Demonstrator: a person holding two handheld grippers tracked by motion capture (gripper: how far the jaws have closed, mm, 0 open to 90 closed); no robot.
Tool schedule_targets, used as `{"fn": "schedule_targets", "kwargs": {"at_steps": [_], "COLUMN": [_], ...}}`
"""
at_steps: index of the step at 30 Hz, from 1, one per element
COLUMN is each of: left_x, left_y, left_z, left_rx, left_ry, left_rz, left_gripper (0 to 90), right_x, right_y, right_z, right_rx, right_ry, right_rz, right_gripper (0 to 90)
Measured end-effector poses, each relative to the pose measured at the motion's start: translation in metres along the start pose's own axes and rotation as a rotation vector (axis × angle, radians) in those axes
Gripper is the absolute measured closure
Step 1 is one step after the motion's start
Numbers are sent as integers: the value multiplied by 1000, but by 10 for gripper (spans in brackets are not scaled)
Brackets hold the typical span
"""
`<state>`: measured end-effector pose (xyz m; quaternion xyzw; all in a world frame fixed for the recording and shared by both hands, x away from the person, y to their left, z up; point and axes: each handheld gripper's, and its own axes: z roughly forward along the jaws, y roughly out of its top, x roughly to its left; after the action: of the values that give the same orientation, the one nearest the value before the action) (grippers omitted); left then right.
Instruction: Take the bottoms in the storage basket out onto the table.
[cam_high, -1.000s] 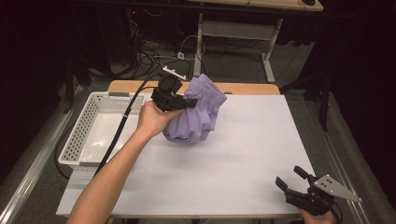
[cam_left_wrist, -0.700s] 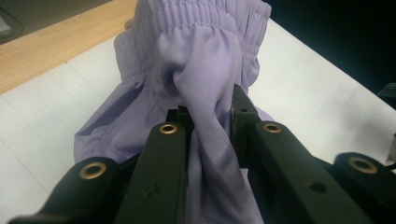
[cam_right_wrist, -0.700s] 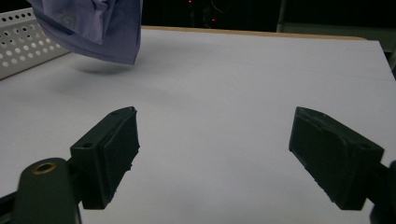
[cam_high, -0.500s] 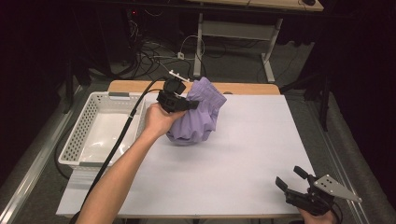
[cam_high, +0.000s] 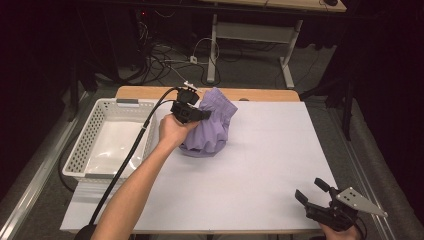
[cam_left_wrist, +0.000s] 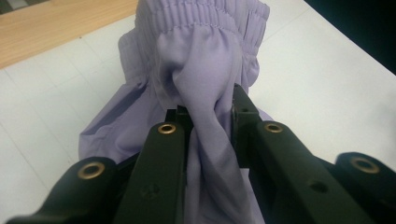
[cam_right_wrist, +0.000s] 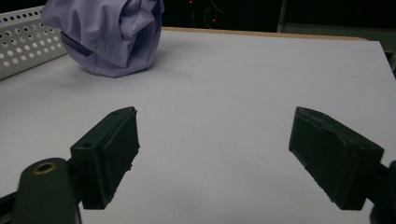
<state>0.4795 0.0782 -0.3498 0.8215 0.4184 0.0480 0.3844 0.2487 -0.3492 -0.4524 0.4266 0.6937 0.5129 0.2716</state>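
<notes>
**Left claw bunches the lilac shorts; right claw idle at the near edge**

In the high view we see the left claw (cam_high: 192, 114) at the far left part of the white tabletop (cam_high: 270, 150), its jaws clamped on a gathered fold of the lilac shorts (cam_high: 212, 125). The left hand (cam_high: 172, 131) holds the tool from the near side, with the forearm running in from the bottom edge and the black cable (cam_high: 132, 155) trailing back along it.

In the left gripper view we look straight along the jaws: a twisted rope of the fabric passes between them, pinched on both sides, and the elastic waistband (cam_left_wrist: 205, 16) stands above, ruched and facing us. The lower part of the garment rests crumpled on the tabletop, while the upper part is drawn up toward the claw.

Just beside the shorts, to the left, sits a white perforated basket (cam_high: 87, 145). We cannot tell whether the fabric touches its wall.

The right claw (cam_high: 314, 192) hovers at the near right corner of the tabletop, well apart from the shorts. In the right gripper view its jaws stand wide apart with nothing between them, and the garment shows far off beside the basket wall.
</notes>
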Motion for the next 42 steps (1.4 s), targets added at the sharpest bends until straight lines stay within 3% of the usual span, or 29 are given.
{"fn": "schedule_targets", "kwargs": {"at_steps": [14, 22, 26, 29, 32, 42], "left_x": [16, 18, 17, 15, 13, 12], "left_y": [-13, -19, -20, -19, -19, -16], "left_z": [24, 38, 42, 43, 40, 20], "left_rx": [25, 52, 52, 34, 23, 6], "left_ry": [16, 18, 15, 19, 33, 41], "left_rz": [-48, -47, -45, -34, -28, -13], "left_gripper": [743, 731, 661, 516, 433, 389], "right_x": [0, 0, 0, 0, -1, 0], "right_y": [0, 0, 0, 0, 0, 0], "right_z": [0, 0, 0, 0, 0, 0], "right_rx": [-1, 1, 1, 1, 0, 0], "right_ry": [2, 3, 4, 5, 5, 3], "right_rz": [0, 5, 6, 5, 4, 0], "right_gripper": [167, 168, 167, 168, 168, 167]}}
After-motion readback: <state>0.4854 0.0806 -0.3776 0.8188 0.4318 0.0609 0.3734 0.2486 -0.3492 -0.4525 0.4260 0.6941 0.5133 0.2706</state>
